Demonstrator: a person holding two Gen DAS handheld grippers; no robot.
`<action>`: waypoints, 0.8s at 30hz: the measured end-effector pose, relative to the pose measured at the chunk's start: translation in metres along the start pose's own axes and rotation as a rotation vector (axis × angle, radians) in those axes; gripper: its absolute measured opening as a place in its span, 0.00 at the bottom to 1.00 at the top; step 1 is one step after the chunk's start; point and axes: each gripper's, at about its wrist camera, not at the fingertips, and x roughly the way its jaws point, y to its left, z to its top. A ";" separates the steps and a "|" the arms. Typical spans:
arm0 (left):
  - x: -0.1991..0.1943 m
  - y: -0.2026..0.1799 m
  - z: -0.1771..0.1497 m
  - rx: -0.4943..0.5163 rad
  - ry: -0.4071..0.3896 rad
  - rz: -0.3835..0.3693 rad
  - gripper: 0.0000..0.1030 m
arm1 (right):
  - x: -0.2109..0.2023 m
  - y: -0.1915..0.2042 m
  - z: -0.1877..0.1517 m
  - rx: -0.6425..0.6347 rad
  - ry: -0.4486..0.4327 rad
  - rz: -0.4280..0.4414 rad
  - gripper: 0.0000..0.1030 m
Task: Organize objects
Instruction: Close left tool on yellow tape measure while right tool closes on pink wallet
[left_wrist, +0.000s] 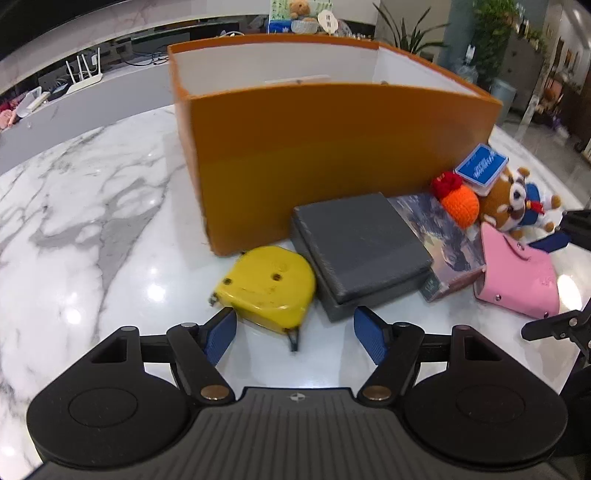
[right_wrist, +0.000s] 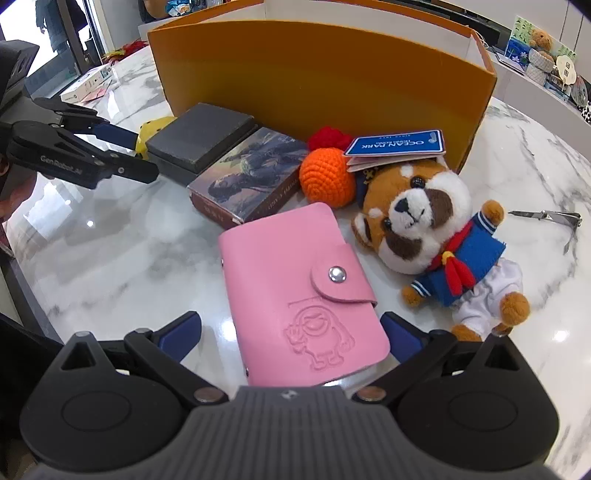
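Yellow plastic tape measure (left_wrist: 267, 286) lies on the white marble table (left_wrist: 92, 221), just ahead of the left gripper (left_wrist: 295, 330), slightly left of centre, jaws spread and empty. Right gripper (right_wrist: 291, 334) straddles the pink leather card wallet (right_wrist: 301, 291), pads apart, not clamped.

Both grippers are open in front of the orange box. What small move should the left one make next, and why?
Probably ease the left gripper forward and close on the yellow tape measure. Its jaws are open, the tape measure lies right ahead, partly between the pads, untouched. The orange box just behind stands open for it. The right gripper is busy over the pink card holder.
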 end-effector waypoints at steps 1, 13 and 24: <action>0.000 0.004 0.001 0.004 0.001 -0.018 0.81 | 0.000 0.000 0.000 -0.001 0.000 0.001 0.99; 0.014 -0.003 0.012 0.261 0.059 -0.006 0.89 | -0.005 -0.003 -0.005 -0.012 -0.008 0.011 0.99; 0.018 0.004 0.009 0.368 -0.026 0.048 0.88 | -0.002 0.001 -0.001 -0.020 -0.012 0.013 0.99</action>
